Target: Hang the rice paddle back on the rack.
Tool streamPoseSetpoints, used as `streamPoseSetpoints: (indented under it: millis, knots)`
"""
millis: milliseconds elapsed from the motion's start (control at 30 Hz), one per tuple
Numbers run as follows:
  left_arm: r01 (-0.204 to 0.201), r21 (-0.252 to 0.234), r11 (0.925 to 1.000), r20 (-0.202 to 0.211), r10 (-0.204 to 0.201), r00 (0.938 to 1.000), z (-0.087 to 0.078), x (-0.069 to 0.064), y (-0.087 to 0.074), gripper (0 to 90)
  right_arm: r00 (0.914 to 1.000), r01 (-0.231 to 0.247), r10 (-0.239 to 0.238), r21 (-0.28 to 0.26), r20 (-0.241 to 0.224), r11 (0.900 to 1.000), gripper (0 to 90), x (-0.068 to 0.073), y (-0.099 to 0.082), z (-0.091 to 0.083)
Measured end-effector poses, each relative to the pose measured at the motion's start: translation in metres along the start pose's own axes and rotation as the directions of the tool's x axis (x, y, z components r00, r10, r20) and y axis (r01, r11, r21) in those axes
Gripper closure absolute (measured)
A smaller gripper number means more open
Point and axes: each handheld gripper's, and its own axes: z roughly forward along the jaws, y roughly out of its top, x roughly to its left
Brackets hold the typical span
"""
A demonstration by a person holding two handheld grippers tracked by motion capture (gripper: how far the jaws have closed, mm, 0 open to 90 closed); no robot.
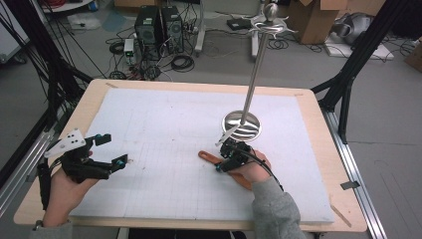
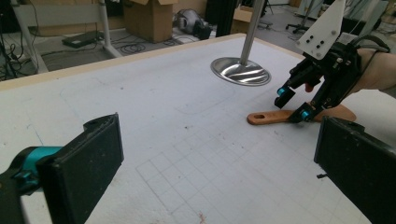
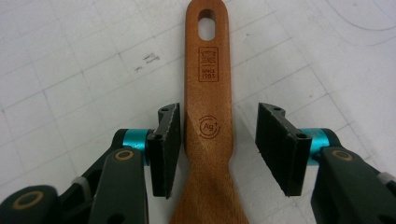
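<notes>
White foam covers the counter (image 1: pixel 149 124); we see the wooden spatula (image 3: pixel 208 116) running lengthwise between our right claw (image 3: pixel 217 144), its jaws apart, one pad nearly touching.

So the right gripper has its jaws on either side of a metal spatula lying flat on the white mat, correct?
Not metal: the spatula is wooden, as the right gripper view shows. The right gripper does straddle its handle on the white mat.
</notes>
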Motion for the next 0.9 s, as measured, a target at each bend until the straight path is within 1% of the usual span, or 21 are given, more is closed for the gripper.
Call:
streamPoseSetpoints:
  millis: [133, 200, 267, 333, 400, 467, 500, 567, 600, 633, 700, 767, 800, 833, 900]
  knots:
    - [0.0, 0.004, 1.0, -0.002, 0.0, 1.0, -0.0003, 0.0008, -0.0012, 1.8, 1.0, -0.004, 0.004, -0.001, 0.0, 1.0, 51.8, -0.0004, 0.0006, 0.0004]
    - [0.003, 0.008, 1.0, -0.004, -0.003, 1.0, 0.0001, 0.0009, -0.0019, 1.8, 0.9999, -0.012, 0.012, -0.002, -0.001, 0.9999, 54.6, 0.0005, 0.0014, 0.0007]
    - [0.002, 0.012, 0.9999, -0.005, -0.002, 1.0, 0.0005, 0.0007, -0.0024, 1.8, 1.0, -0.007, 0.007, -0.001, -0.003, 1.0, 56.9, 0.0005, 0.0017, 0.0008]
    - [0.002, 0.011, 0.9999, -0.003, -0.002, 1.0, 0.0009, 0.0006, -0.0026, 1.8, 1.0, 0.0, 0.0, -0.002, -0.001, 1.0, 59.0, 0.0007, 0.0016, 0.0008]
    - [0.002, 0.011, 0.9999, 0.002, -0.002, 1.0, 0.001, 0.0004, -0.0027, 1.8, 1.0, -0.006, 0.006, 0.001, -0.002, 1.0, 60.1, 0.0013, 0.0017, 0.0006]
    - [-0.003, 0.012, 0.9999, 0.013, 0.003, 0.9999, 0.0014, 0.0004, -0.0029, 1.8, 1.0, -0.007, 0.007, 0.002, -0.002, 1.0, 63.9, 0.002, 0.0018, 0.0004]
    - [0.001, 0.013, 0.9999, 0.012, -0.002, 0.9999, 0.002, 0.0, -0.003, 1.8, 1.0, -0.002, 0.002, 0.002, 0.001, 1.0, 64.0, 0.0028, 0.002, 0.0005]
    - [0.001, 0.017, 0.9999, 0.016, -0.001, 0.9999, 0.0035, 0.0003, -0.0034, 1.8, 0.9999, -0.006, 0.006, 0.009, 0.01, 0.9999, 64.5, 0.0043, 0.0026, 0.0001]
    - [-0.003, 0.021, 0.9998, 0.018, 0.002, 0.9998, 0.0042, 0.0004, -0.0035, 1.8, 0.9999, 0.002, -0.002, 0.008, 0.011, 1.0, 64.5, 0.0043, 0.0028, 0.0002]
    - [0.002, 0.02, 0.9998, 0.017, -0.003, 0.9998, 0.0053, 0.0, -0.0036, 1.8, 0.9999, 0.001, -0.001, 0.006, 0.017, 1.0, 64.6, 0.0048, 0.0029, 0.0004]
    - [0.0, 0.023, 0.9997, 0.022, 0.0, 0.9998, 0.006, 0.0, -0.0034, 1.8, 0.9998, -0.001, 0.001, 0.008, 0.022, 1.0, 64.7, 0.0053, 0.0031, 0.0003]
    - [-0.002, 0.023, 0.9997, 0.021, 0.002, 0.9998, 0.0059, 0.0001, -0.003, 1.8, 0.9998, -0.007, 0.007, 0.006, 0.018, 1.0, 64.7, 0.0056, 0.0028, -0.0004]
    - [-0.001, 0.019, 0.9998, 0.023, 0.0, 0.9997, 0.0057, 0.0003, -0.0028, 1.8, 0.9995, -0.012, 0.013, -0.009, 0.03, 0.9999, 64.7, 0.0045, 0.0023, -0.0016]
    - [-0.002, 0.018, 0.9998, 0.023, 0.002, 0.9997, 0.0054, 0.0007, -0.0024, 1.8, 0.9995, -0.012, 0.013, -0.009, 0.03, 0.9999, 64.7, 0.0045, 0.0023, -0.0016]
    - [-0.003, 0.015, 0.9999, 0.029, 0.003, 0.9996, 0.0049, 0.0014, -0.0019, 1.7, 0.9993, -0.016, 0.018, -0.032, 0.034, 0.9994, 64.7, 0.0039, 0.0018, -0.005]
